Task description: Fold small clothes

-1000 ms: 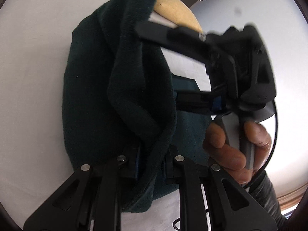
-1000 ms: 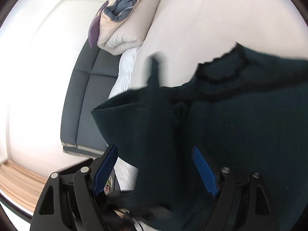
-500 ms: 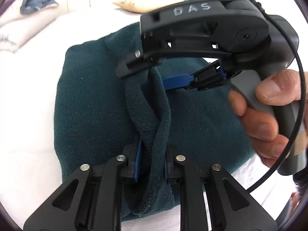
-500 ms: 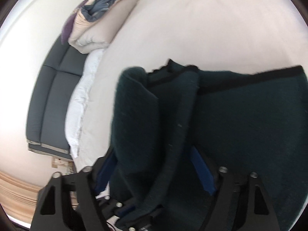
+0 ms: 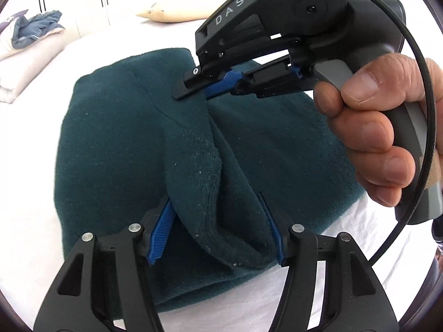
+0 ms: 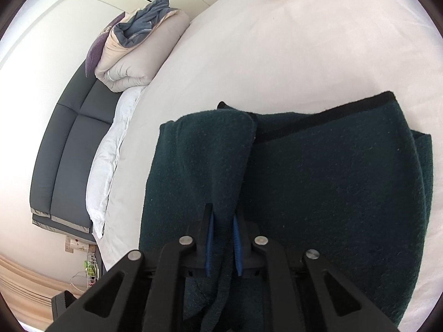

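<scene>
A dark green fleece garment [image 5: 116, 144] lies folded on the white bed, with a raised ridge of cloth running along its middle. My left gripper [image 5: 218, 235] is at the near end of that ridge. Its jaws are opening, and the fold sits loose between the blue pads. A hand [image 5: 373, 127] holds my right gripper [image 5: 206, 91] at the far end of the ridge. In the right wrist view the right gripper [image 6: 223, 243] is closing, its pads pinching a narrow fold of the garment [image 6: 332, 179]. A black trim edge shows along the garment's far side.
White bed sheet [image 5: 41, 127] surrounds the garment on all sides. A folded beige duvet with blue clothing on top [image 6: 138, 47] lies at the bed's far left. A yellow pillow [image 5: 180, 11] sits at the far edge. A grey padded panel [image 6: 69, 138] stands beside the bed.
The garment has come down from hanging to lying on the bed. My left jaws have spread off the fold they pinched. My right jaws have drawn together onto the ridge.
</scene>
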`<act>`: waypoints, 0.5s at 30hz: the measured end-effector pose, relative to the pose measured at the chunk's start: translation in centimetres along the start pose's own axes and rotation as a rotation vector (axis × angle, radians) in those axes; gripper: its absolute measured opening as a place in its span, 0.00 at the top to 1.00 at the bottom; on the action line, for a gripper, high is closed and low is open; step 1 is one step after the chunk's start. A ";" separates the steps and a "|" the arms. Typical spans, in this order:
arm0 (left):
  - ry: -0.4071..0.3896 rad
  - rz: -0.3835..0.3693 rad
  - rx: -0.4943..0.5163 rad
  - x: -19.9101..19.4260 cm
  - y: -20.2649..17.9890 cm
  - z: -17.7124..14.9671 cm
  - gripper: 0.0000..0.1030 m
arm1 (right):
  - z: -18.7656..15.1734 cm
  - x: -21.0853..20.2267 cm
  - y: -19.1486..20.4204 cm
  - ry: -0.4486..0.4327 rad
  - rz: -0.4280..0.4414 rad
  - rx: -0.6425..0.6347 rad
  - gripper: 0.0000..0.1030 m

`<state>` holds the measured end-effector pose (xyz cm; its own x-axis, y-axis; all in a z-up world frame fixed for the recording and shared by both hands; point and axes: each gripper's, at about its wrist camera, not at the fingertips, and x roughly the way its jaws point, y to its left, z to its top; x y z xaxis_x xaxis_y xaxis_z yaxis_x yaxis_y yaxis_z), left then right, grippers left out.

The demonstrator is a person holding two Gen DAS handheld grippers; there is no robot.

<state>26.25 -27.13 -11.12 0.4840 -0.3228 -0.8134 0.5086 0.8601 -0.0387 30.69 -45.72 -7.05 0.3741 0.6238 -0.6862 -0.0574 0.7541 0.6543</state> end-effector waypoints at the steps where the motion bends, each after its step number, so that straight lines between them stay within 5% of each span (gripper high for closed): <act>1: -0.005 -0.009 -0.009 -0.2 -0.1 0.1 0.55 | -0.1 -0.1 0.0 -0.007 -0.001 -0.005 0.87; 4: -0.018 -0.038 -0.033 -0.8 1.5 0.0 0.68 | -0.2 -0.7 0.0 -0.028 -0.003 -0.012 0.88; 9: -0.072 -0.115 -0.049 -2.4 1.3 0.2 0.68 | 0.1 -2.8 -0.3 -0.047 -0.001 -0.027 0.88; 15: -0.169 -0.298 -0.076 -6.2 0.2 -0.4 0.68 | 0.5 -6.0 -2.7 -0.062 -0.034 0.008 0.88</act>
<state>23.06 -24.74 -6.32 0.4365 -0.6198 -0.6521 0.5940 0.7429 -0.3085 29.05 -51.65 -4.55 0.4328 0.5835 -0.6872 -0.0364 0.7730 0.6334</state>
